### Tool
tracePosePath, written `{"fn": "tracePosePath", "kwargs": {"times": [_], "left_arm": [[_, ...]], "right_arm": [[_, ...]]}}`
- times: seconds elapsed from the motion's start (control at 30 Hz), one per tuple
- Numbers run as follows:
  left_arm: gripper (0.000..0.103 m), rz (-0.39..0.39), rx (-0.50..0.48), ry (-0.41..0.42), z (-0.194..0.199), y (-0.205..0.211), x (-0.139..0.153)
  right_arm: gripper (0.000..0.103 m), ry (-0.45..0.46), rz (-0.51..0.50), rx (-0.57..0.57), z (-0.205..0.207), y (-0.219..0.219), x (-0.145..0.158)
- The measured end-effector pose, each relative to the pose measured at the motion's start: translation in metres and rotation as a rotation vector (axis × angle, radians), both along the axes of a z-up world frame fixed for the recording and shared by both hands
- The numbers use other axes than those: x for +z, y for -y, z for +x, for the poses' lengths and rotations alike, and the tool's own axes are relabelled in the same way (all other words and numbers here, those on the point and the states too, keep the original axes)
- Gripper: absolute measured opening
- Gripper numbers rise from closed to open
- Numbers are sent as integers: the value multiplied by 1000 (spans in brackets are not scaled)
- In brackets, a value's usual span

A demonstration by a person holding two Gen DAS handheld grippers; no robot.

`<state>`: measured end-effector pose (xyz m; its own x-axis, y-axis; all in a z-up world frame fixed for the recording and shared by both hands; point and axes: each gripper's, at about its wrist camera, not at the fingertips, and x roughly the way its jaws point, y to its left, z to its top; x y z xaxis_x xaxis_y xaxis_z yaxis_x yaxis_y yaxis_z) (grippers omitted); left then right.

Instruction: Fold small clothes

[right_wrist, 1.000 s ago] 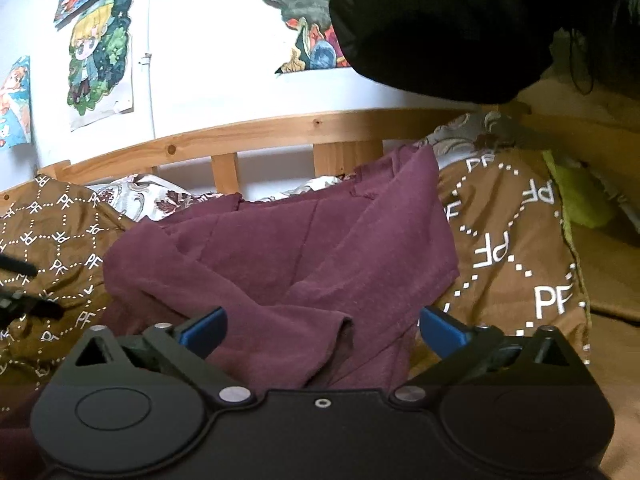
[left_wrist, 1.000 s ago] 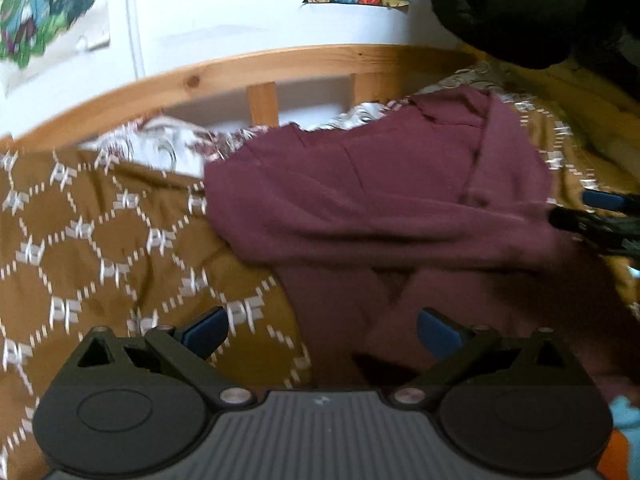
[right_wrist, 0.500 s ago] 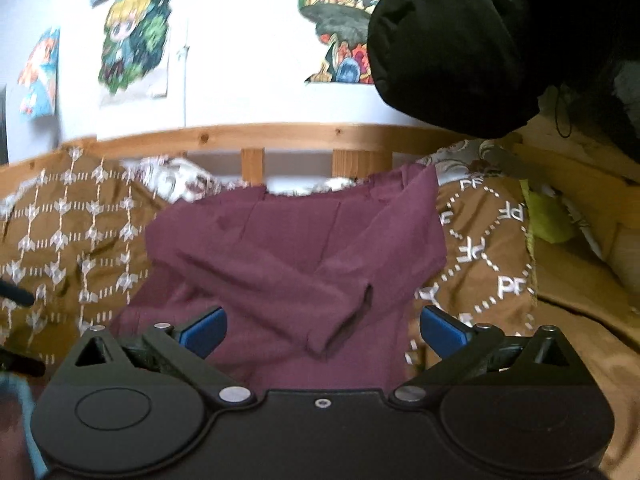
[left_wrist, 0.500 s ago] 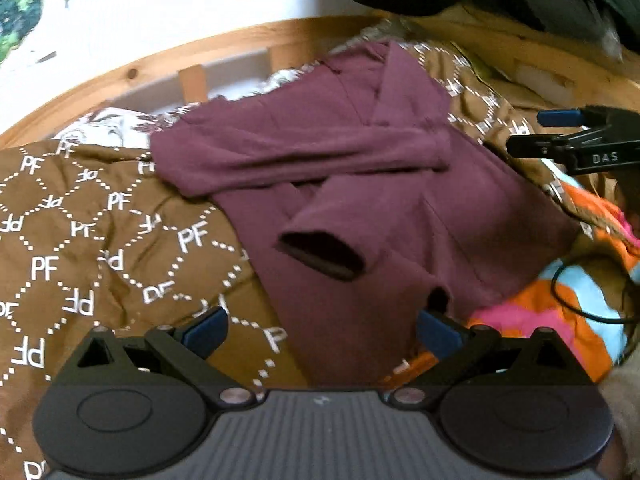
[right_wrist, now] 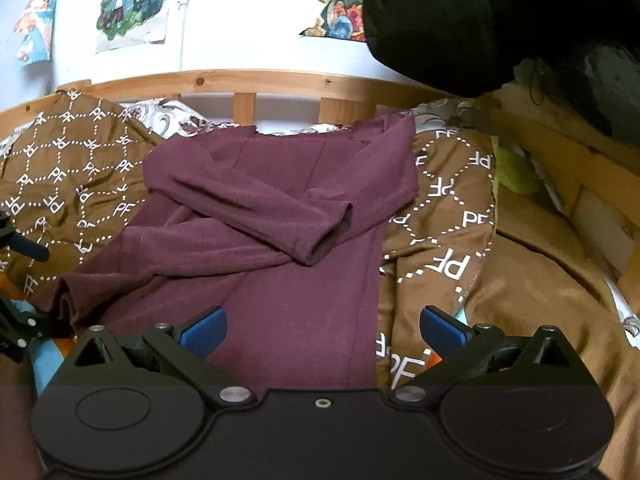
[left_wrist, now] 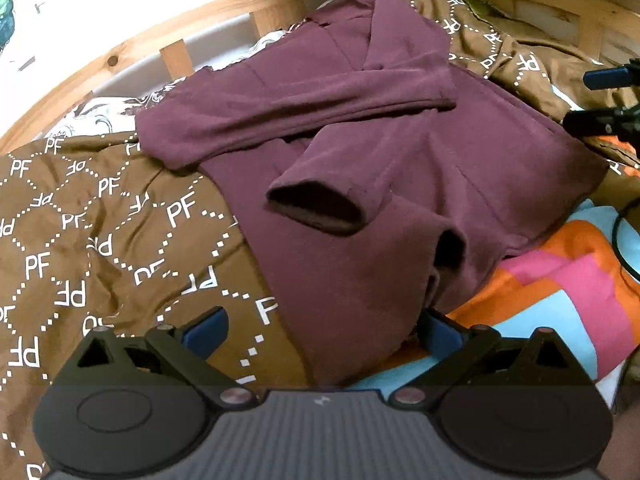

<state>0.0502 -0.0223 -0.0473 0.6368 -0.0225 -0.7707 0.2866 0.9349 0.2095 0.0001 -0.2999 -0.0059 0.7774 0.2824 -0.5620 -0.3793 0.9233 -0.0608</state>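
Note:
A maroon long-sleeved top lies spread on a brown patterned bedspread, both sleeves folded across its body. My left gripper is open at the garment's lower left hem corner, which lies between its blue fingertips. My right gripper is open above the hem's right part, holding nothing. The right gripper's fingers show at the far right of the left wrist view. The left gripper's fingers show at the left edge of the right wrist view.
The brown bedspread covers the bed; a striped orange, pink and blue cloth lies under the hem. A wooden headboard runs behind. A black garment hangs at upper right, with posters on the wall.
Both grippers have pulled back and risen from the top toward its hem. The sleeves now lie crossed on the body, and more of the garment and the striped cloth shows.

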Motion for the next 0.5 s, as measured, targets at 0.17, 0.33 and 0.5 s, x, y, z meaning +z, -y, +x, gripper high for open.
{"fn": "tracePosePath", "kwargs": {"times": [0.17,0.33,0.5], "left_arm": [[98,44,4,21,-1,-2,0],[97,48,13,40,1,1,-2],[96,77,24,63,7,10,-7]], "right_arm": [[102,-16,-34,28,2,-7,-5],[102,-19,-46,42,3,-11,-7],[102,-24,-54,48,3,-12,-8]]}}
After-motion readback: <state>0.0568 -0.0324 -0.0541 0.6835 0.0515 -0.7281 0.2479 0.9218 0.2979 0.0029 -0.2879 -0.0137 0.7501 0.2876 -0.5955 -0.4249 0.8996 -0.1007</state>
